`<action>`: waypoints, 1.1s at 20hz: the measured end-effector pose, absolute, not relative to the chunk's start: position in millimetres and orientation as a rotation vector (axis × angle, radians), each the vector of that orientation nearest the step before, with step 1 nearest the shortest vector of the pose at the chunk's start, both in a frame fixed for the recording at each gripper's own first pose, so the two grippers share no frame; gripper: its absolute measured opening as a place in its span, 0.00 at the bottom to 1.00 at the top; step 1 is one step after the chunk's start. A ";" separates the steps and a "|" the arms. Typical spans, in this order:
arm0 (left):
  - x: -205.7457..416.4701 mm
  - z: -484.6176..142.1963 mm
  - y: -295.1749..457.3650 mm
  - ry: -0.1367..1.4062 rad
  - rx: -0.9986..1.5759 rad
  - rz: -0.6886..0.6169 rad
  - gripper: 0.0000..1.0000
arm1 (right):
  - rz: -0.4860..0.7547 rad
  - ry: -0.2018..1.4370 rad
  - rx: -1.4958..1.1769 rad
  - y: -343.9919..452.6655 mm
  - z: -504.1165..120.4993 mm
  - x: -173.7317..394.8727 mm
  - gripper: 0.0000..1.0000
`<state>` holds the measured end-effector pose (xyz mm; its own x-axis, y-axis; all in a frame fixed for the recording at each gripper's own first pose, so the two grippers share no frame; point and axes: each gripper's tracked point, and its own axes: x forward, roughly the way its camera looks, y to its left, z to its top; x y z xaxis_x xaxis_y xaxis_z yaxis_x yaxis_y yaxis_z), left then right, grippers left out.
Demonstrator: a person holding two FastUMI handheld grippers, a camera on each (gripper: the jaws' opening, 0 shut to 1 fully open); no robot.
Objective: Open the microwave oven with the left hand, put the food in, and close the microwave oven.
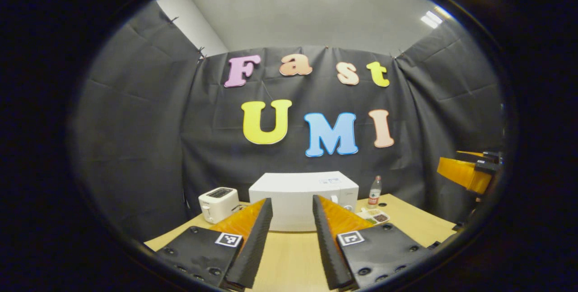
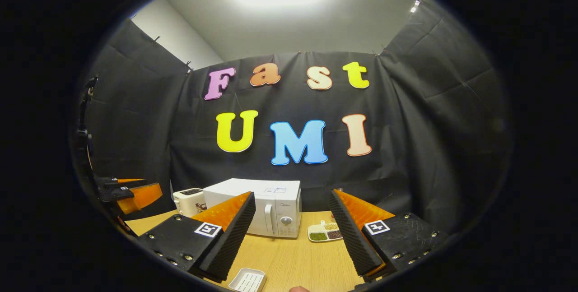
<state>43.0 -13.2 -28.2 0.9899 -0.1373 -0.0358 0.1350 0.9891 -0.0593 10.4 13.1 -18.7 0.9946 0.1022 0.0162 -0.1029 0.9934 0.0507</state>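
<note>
So basically nothing's done yet. My left gripper (image 1: 292,238) has its jaws spread wide with nothing between them, just hanging above the bench (image 1: 289,256) and pointed straight at the microwave (image 1: 303,199). My right gripper (image 2: 292,233) is the same deal: jaws wide apart, nothing held. The microwave door looks fully closed from both views, handle and dial on its right side, sitting toward the back of the bench well away from both of my grippers. The food, a small divided tray (image 2: 325,232) with a few different fillings, sits on the bench just to the right of the microwave, untouched. There's also a toaster (image 1: 218,203) to the left and a bottle (image 1: 374,190) behind the tray. So opening the door, loading and closing are all still ahead of me.
</note>
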 end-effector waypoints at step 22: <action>26.6 -13.3 14.6 -0.027 -0.042 -0.126 0.98 | 0.069 -0.025 0.035 41.2 -10.7 -4.3 0.99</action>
